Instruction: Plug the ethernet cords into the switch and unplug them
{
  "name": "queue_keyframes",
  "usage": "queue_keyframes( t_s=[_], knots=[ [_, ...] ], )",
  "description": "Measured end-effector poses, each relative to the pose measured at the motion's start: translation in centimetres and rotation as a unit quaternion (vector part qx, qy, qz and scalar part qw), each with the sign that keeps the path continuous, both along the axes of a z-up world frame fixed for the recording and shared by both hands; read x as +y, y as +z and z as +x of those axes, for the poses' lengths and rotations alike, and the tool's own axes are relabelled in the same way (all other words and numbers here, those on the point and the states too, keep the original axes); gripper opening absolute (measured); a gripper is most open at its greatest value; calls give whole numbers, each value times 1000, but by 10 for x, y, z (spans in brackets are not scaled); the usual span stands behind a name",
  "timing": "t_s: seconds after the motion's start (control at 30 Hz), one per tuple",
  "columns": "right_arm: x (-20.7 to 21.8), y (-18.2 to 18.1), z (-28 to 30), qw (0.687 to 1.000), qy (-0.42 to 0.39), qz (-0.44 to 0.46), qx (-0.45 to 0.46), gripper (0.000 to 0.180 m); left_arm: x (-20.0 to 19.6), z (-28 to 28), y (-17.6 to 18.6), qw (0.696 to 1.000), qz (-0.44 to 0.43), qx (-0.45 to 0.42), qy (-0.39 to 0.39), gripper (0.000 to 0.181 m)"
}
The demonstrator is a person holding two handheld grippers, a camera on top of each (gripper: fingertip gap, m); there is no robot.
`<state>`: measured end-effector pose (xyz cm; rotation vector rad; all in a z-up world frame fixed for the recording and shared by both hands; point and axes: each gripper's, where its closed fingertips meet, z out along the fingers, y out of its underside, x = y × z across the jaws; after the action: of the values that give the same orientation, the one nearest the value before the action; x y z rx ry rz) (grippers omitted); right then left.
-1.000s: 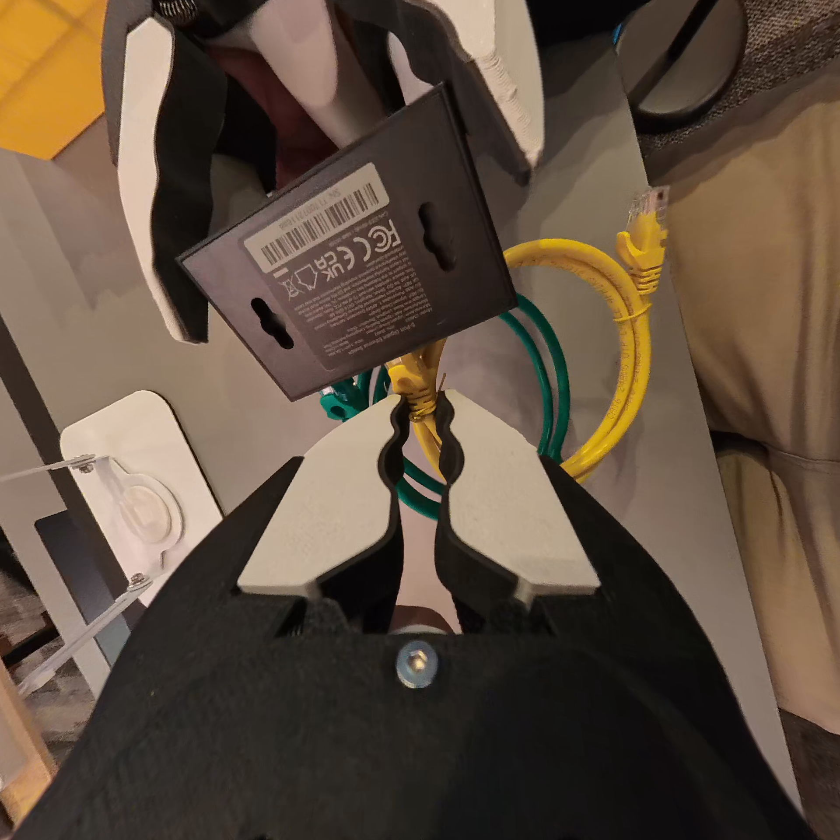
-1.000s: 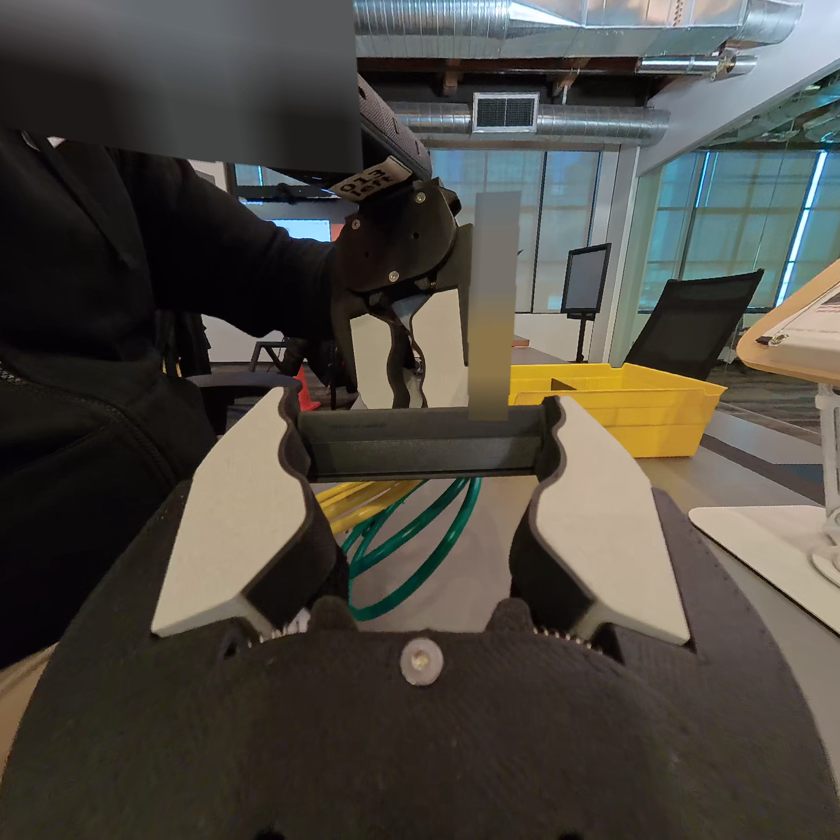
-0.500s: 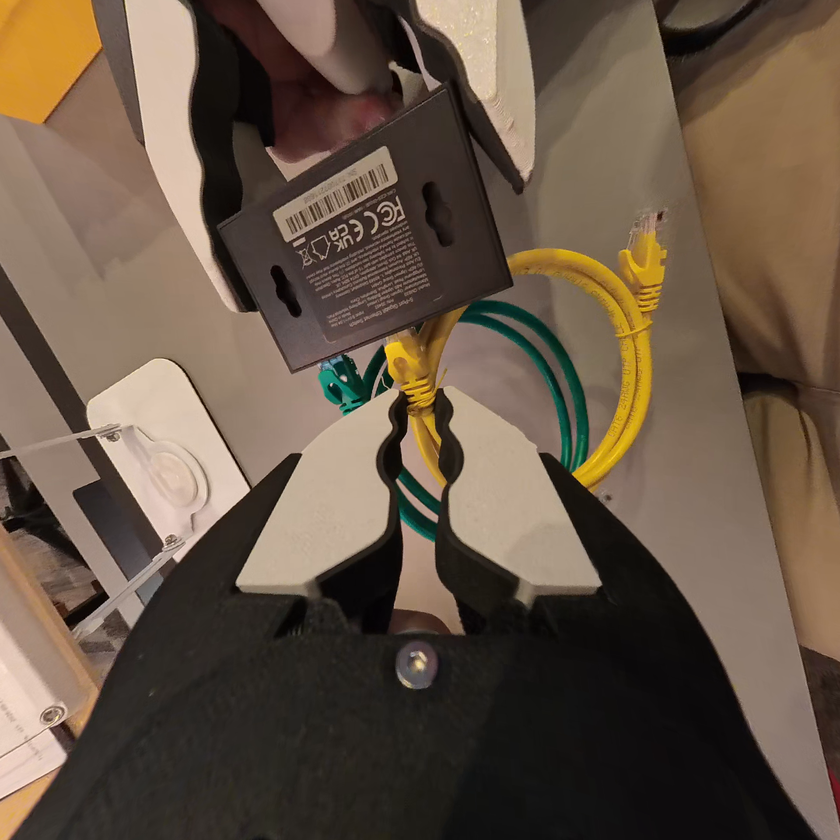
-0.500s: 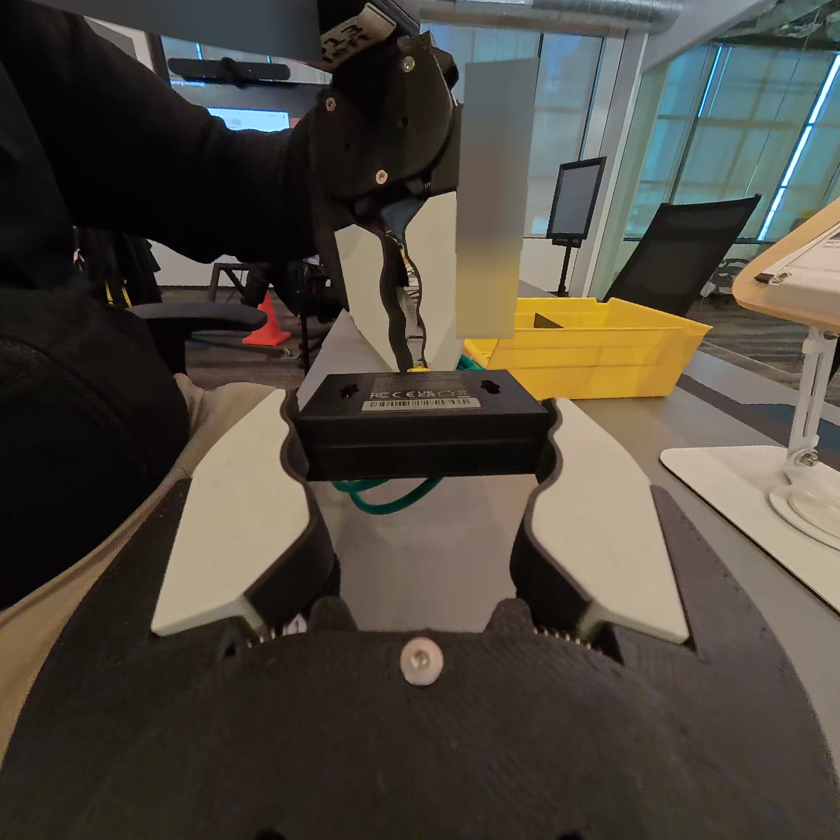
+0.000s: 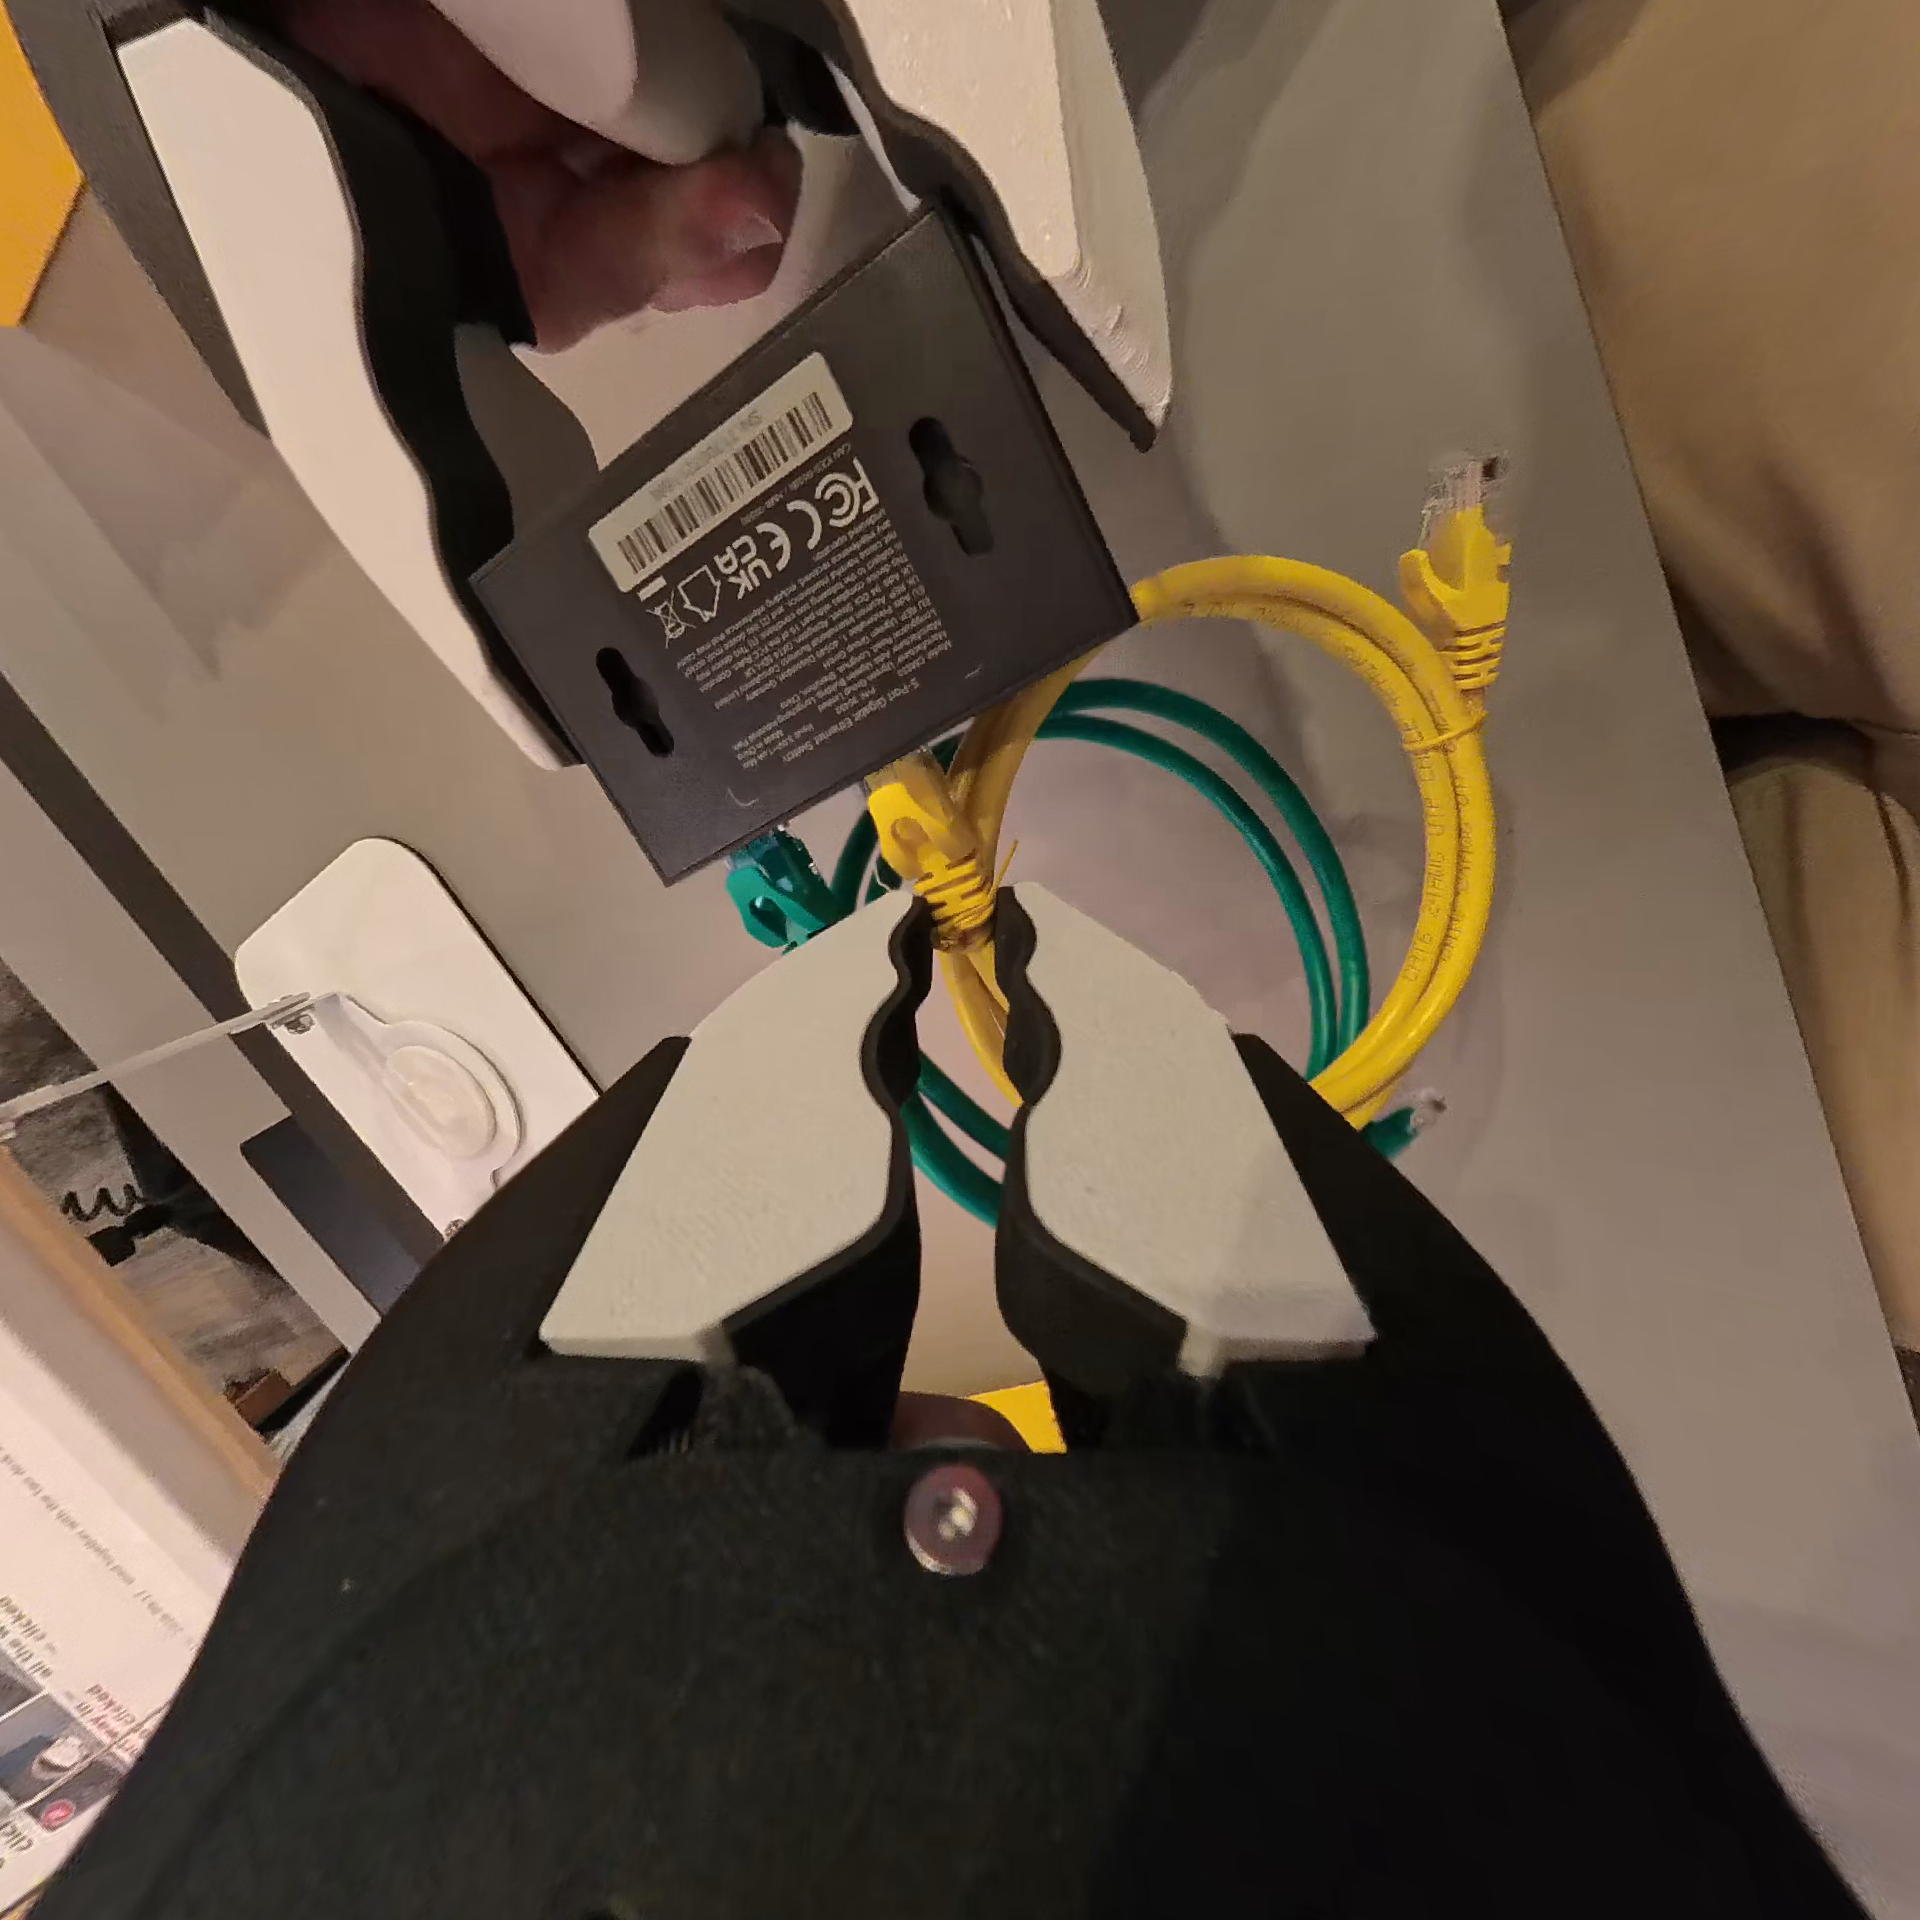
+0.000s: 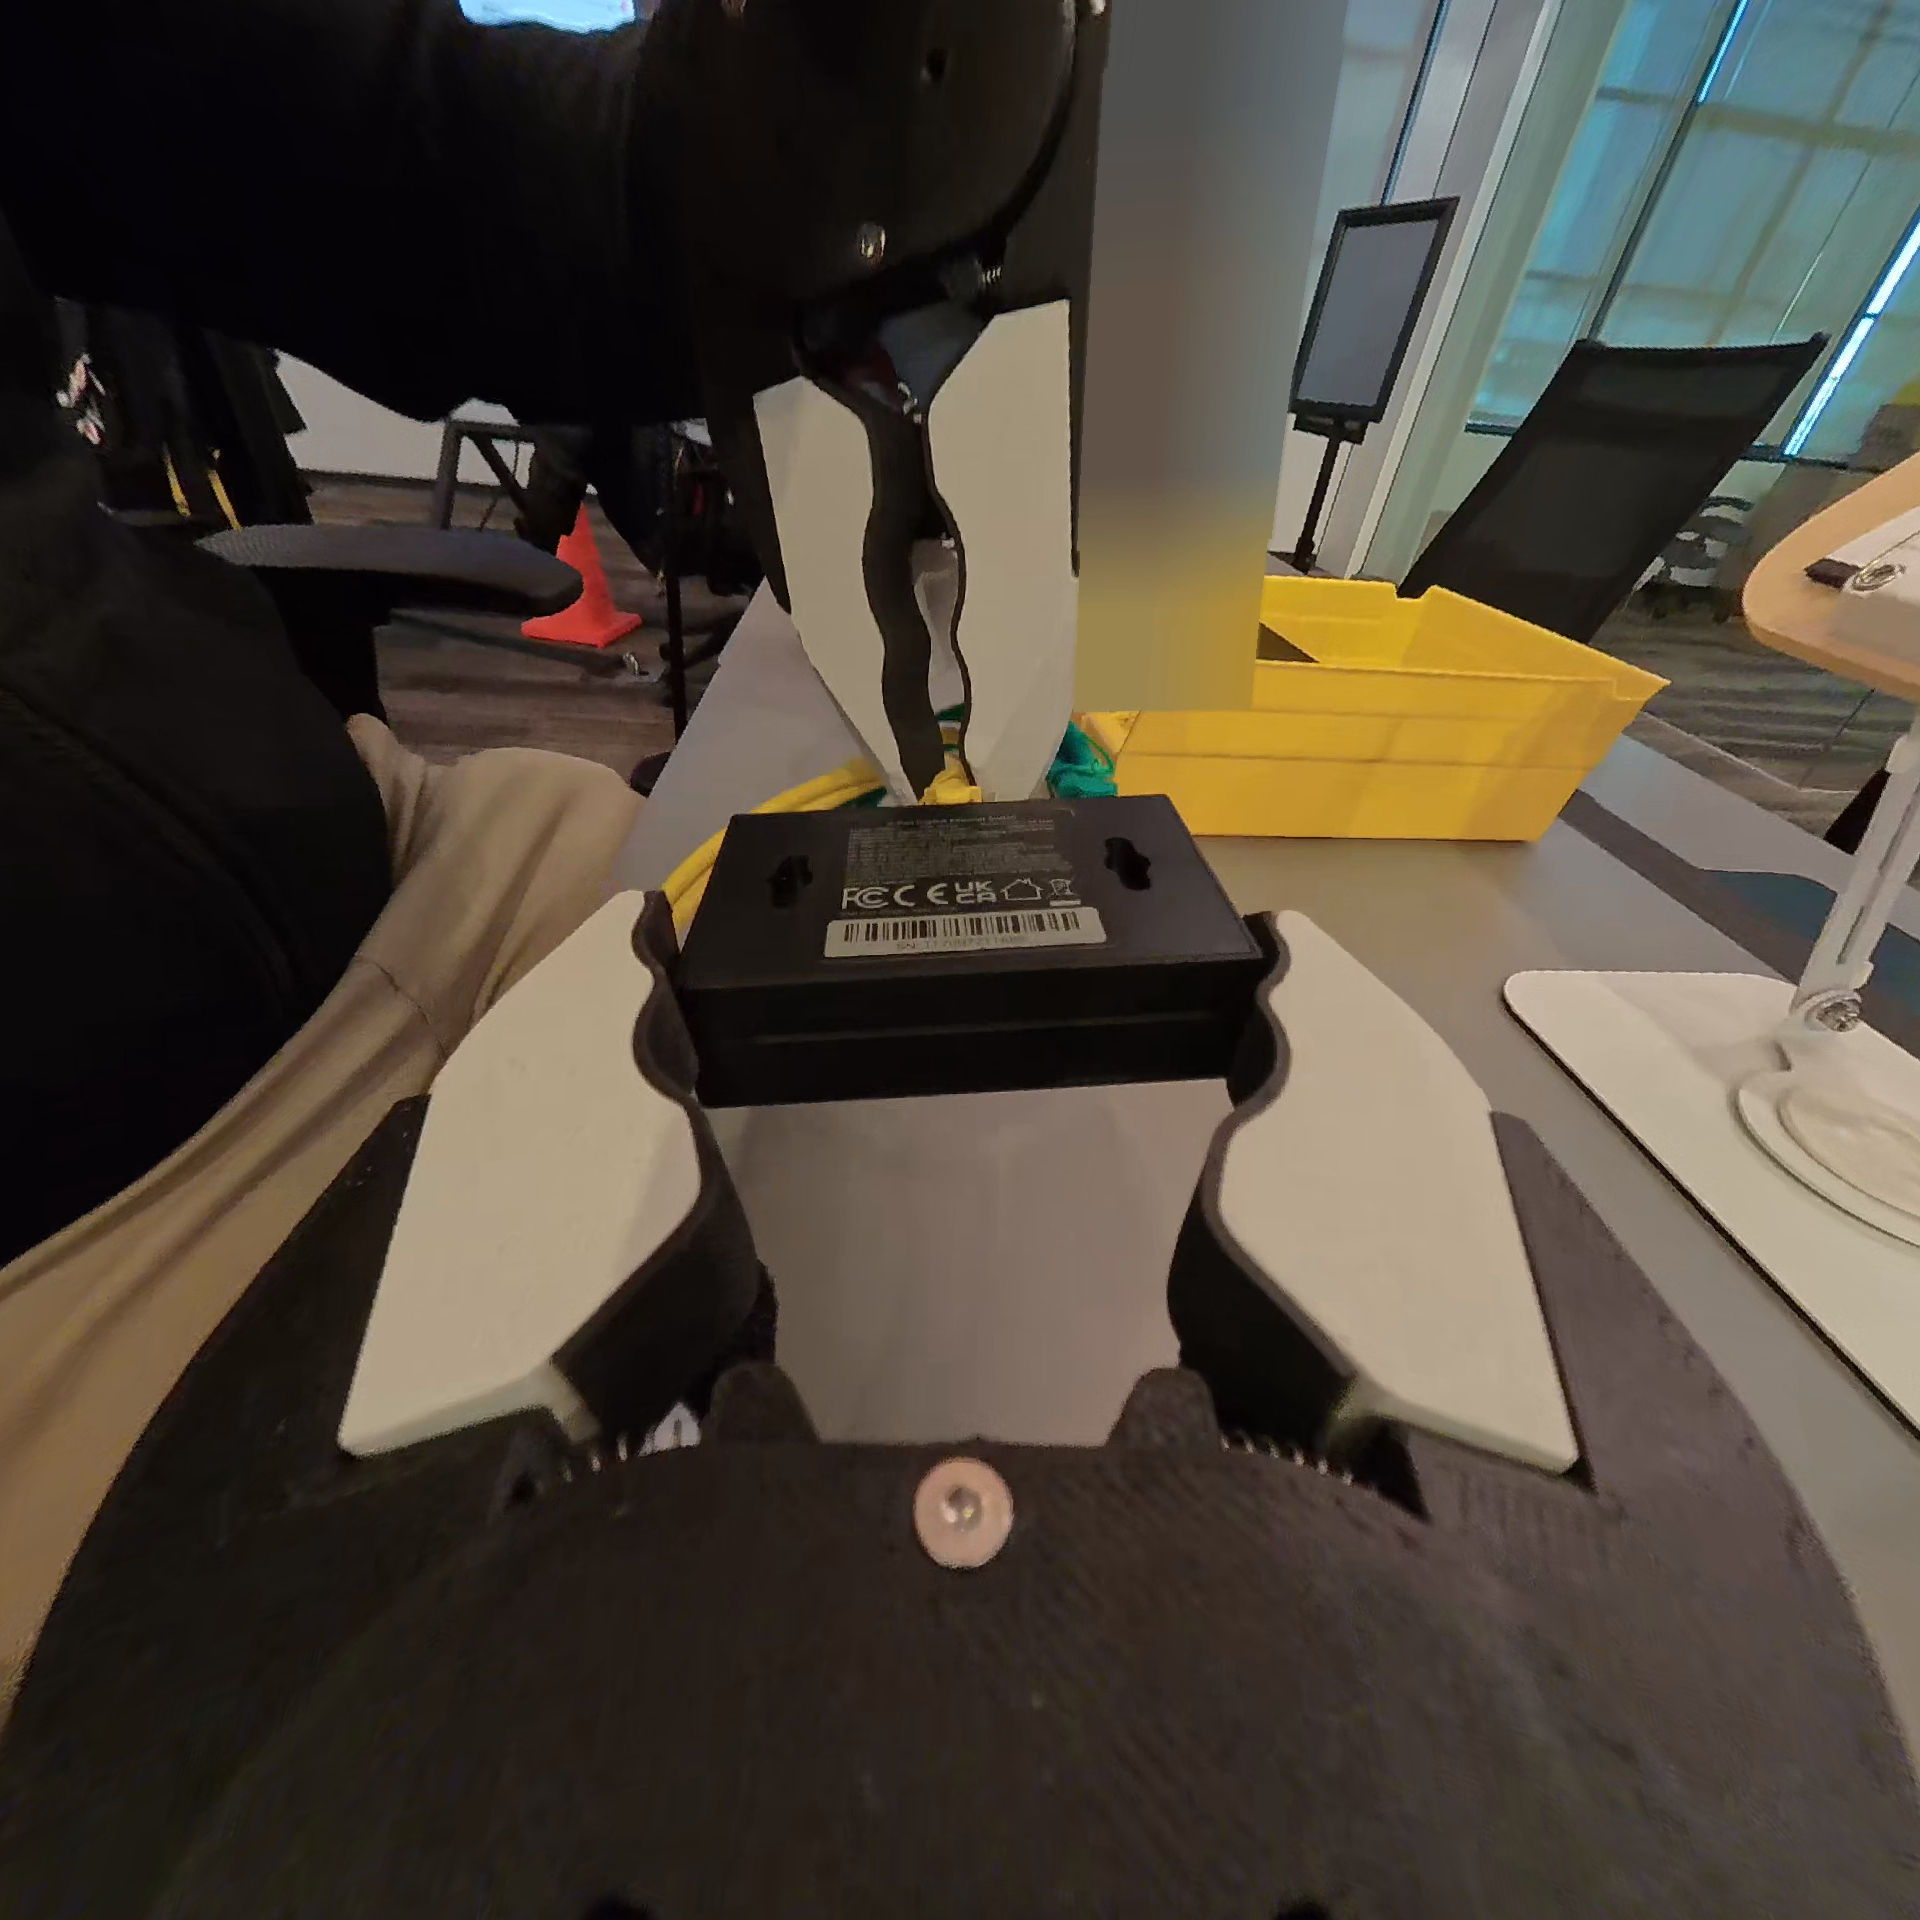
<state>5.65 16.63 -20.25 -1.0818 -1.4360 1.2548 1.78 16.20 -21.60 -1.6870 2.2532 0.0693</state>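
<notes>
My right gripper (image 6: 961, 997) is shut on the black switch (image 6: 966, 935) and holds it above the table with its labelled underside up. The switch also shows in the left wrist view (image 5: 800, 613). My left gripper (image 5: 961, 914) is shut on the yellow ethernet cord (image 5: 1434, 831) just behind its plug (image 5: 920, 831), which sits at the switch's port edge. I cannot tell whether the plug is seated. The left gripper shows in the right wrist view (image 6: 940, 769) above the switch's far edge. A green cord (image 5: 1288, 831) lies coiled on the table; its plug (image 5: 774, 883) is by the switch.
The yellow cord's free plug (image 5: 1455, 561) lies near the grey table's (image 5: 1621, 935) edge by a person's lap. A yellow bin (image 6: 1392, 738) stands behind the switch. A white stand base (image 6: 1704, 1122) sits at the right. A person's dark sleeve (image 6: 416, 187) fills the upper left. Tip to tip, the grippers are about 5 centimeters apart.
The right gripper has tilted the switch so its labelled underside faces up and has lowered it toward the table. The left gripper has followed, still holding the yellow plug at the switch's edge.
</notes>
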Motion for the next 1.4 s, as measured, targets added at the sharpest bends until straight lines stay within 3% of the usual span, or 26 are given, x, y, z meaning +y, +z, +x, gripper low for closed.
queue_keyframes(
  t_s=[0.2,0.33,0.63,0.77,0.93,1.03,1.13,1.4],
  knots=[
    [-1,1,-5,1000,-3,-4,8,101,0,-6,-5,1000,11,7,-1,12],
    [1,8,-7,999,-3,-33,34,101,2,-6,-6,999,7,-35,17,12],
    [7,6,-5,996,-7,-72,48,100,13,-32,17,978,88,-137,130,47],
    [10,9,-1,994,-9,-85,64,100,18,-80,41,947,133,-198,213,49],
    [13,7,1,994,-14,-88,63,100,39,-210,45,907,190,-163,338,34],
    [14,4,0,994,-17,-88,58,100,48,-272,27,883,140,-170,415,30],
    [16,3,-1,994,-16,-93,58,100,63,-311,0,885,142,-127,425,24],
    [19,-2,-1,993,-18,-103,53,100,116,-326,-65,907,137,-53,396,25]
  ],
)
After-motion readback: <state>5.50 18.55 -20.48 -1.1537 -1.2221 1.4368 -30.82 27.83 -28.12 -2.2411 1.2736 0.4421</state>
